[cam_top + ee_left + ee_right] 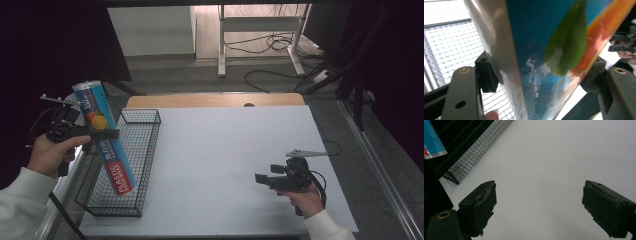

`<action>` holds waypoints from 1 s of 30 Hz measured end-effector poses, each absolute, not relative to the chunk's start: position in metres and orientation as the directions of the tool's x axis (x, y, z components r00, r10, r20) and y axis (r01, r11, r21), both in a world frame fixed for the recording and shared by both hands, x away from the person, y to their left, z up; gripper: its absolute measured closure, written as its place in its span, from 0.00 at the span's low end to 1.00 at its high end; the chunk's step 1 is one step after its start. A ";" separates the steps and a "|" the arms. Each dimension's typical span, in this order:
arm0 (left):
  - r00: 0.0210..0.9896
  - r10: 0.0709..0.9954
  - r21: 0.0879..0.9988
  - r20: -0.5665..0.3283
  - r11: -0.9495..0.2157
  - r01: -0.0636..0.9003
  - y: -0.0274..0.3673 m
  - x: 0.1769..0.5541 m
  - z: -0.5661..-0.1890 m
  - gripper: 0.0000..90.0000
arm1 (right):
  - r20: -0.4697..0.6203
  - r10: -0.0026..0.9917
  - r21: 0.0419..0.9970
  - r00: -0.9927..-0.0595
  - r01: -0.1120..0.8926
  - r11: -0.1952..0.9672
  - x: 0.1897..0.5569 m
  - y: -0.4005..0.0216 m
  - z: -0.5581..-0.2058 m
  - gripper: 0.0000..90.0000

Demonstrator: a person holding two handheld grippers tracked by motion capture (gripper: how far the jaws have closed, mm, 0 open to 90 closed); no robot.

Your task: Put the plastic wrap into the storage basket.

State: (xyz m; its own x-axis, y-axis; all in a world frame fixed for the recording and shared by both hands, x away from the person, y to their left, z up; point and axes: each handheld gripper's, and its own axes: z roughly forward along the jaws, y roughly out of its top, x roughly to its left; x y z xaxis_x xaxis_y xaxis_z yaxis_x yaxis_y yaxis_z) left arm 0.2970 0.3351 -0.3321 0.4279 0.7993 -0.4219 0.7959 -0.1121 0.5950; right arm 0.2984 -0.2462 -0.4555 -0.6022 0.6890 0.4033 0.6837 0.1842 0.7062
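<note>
We see a long blue box (104, 137) with fruit pictures and a red end. It is up in the air and it leans, with its top end higher and its red end lower, over the black wire basket (145, 150). The box does not rest on the basket floor as far as we can tell.

The left gripper (102, 133) holds the box near its middle. In the left gripper view the box (544, 57) sits right between the two black pads, and one pad (485, 75) presses on its silver edge while the other presses on its orange side. So these jaws are squeezed tight on the box.

The basket stands at the left side of the white table (225, 155).

The right gripper (261, 178) is well apart from the box, low over the right part of the table. Its jaws stand wide, with nothing between them but bare table (544, 170). In that view the basket (474, 152) shows far off.
</note>
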 end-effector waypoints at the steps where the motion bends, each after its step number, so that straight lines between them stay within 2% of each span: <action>1: 0.423 0.808 0.593 -0.410 -0.116 0.797 0.336 0.298 -0.335 0.35 | 0.402 0.692 0.704 -0.600 0.686 0.185 0.299 -0.246 -0.456 0.15; 17: 0.387 0.857 0.532 -0.342 -0.163 0.831 0.337 0.313 -0.364 0.36 | 0.400 0.690 0.701 -0.604 0.686 0.194 0.298 -0.246 -0.457 0.15; 30: 0.373 0.875 0.440 -0.307 -0.217 0.872 0.330 0.327 -0.396 0.35 | 0.400 0.685 0.701 -0.609 0.685 0.200 0.299 -0.245 -0.458 0.15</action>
